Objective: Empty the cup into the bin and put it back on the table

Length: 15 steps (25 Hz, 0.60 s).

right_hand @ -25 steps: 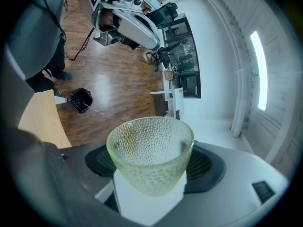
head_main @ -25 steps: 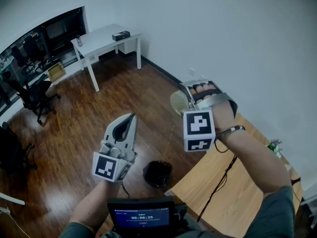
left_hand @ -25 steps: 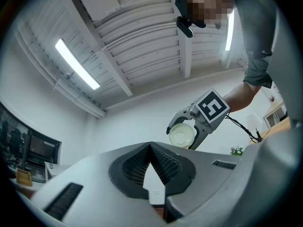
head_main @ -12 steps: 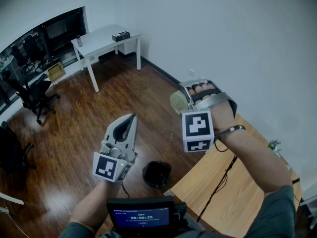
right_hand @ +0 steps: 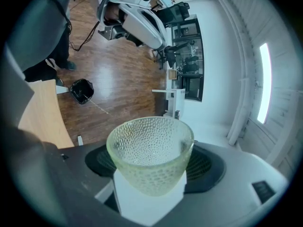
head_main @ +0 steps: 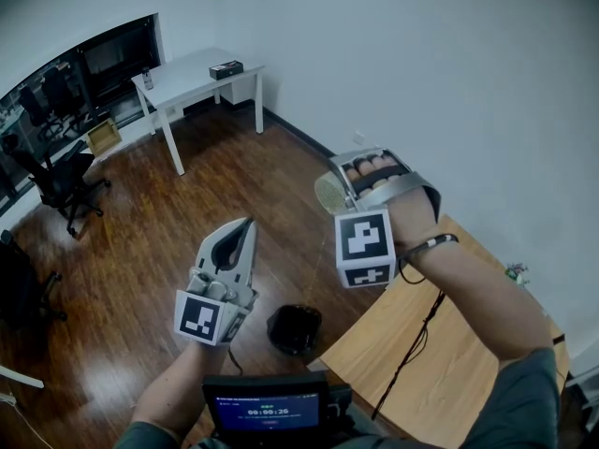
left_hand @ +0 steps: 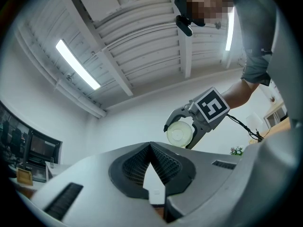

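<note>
Your right claw (head_main: 344,181) is clamped on the cup (right_hand: 150,150), a dimpled clear glass one pressed between both pads. You hold it up in the air, past the edge of the wooden table (head_main: 449,363) and over the wood floor. The black bin (head_main: 295,328) stands on that floor beside the table's corner, well below the cup. In the right gripper view nothing shows inside the glass.

Your left claw (head_main: 245,224) hangs beside it with its jaws together and nothing between them.

The cubes on both claws carry only black-and-white square patterns, no letters. The small screen (head_main: 267,410) at your chest shows a timer that seems to read 00:00:25; its other line is too small to read.
</note>
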Each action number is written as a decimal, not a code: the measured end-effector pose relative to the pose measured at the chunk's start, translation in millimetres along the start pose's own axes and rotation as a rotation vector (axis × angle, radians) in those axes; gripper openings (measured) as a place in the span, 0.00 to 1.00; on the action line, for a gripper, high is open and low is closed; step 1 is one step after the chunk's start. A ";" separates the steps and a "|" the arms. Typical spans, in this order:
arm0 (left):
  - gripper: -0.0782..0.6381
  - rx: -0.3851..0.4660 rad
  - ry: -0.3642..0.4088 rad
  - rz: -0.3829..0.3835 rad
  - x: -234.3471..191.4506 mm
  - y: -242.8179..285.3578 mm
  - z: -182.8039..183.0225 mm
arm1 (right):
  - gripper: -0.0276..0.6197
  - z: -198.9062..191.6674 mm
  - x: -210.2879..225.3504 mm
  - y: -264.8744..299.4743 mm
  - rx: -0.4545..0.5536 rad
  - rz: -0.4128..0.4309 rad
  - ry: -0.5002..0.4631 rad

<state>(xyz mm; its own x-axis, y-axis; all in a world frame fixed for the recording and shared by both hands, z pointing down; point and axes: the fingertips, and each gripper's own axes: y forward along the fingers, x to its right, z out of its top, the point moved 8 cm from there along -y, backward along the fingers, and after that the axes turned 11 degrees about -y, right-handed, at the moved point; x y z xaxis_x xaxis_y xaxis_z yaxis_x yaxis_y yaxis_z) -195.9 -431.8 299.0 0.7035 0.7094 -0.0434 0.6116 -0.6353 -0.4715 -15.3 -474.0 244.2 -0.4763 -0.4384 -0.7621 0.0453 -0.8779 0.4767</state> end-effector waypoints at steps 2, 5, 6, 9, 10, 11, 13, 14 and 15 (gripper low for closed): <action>0.11 -0.002 -0.004 0.005 -0.1 -0.1 -0.1 | 0.66 0.4 1.7 0.0 -0.003 -0.004 -0.011; 0.11 0.004 -0.015 0.006 0.0 0.9 1.3 | 0.66 -0.5 4.8 -1.2 -0.011 -0.014 -0.033; 0.11 0.006 -0.016 0.006 0.6 0.3 1.9 | 0.66 0.0 5.3 -2.9 -0.015 -0.017 -0.040; 0.11 0.009 -0.010 0.002 3.1 -2.7 2.7 | 0.66 2.4 5.2 -7.8 -0.022 -0.025 -0.063; 0.11 0.008 -0.010 0.002 3.9 -2.9 2.6 | 0.66 2.1 4.9 -7.8 -0.026 -0.026 -0.076; 0.11 0.007 -0.009 0.001 4.4 -2.5 2.4 | 0.66 0.8 4.2 -6.9 -0.033 -0.026 -0.095; 0.11 0.016 0.005 0.000 4.0 -1.3 2.4 | 0.66 -1.7 2.4 -5.0 -0.048 -0.027 -0.131; 0.11 0.022 0.015 0.000 3.2 -0.9 2.5 | 0.66 -1.9 1.7 -4.9 -0.053 -0.028 -0.140; 0.11 0.024 0.015 0.000 2.6 -0.6 2.0 | 0.66 -1.7 1.7 -5.1 -0.055 -0.030 -0.144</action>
<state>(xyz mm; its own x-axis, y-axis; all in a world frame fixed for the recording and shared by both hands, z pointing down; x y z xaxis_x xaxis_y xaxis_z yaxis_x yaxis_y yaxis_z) -195.1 -428.9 297.4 0.7089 0.7046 -0.0301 0.6031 -0.6278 -0.4921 -14.8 -470.6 239.7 -0.5987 -0.3830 -0.7035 0.0753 -0.9013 0.4265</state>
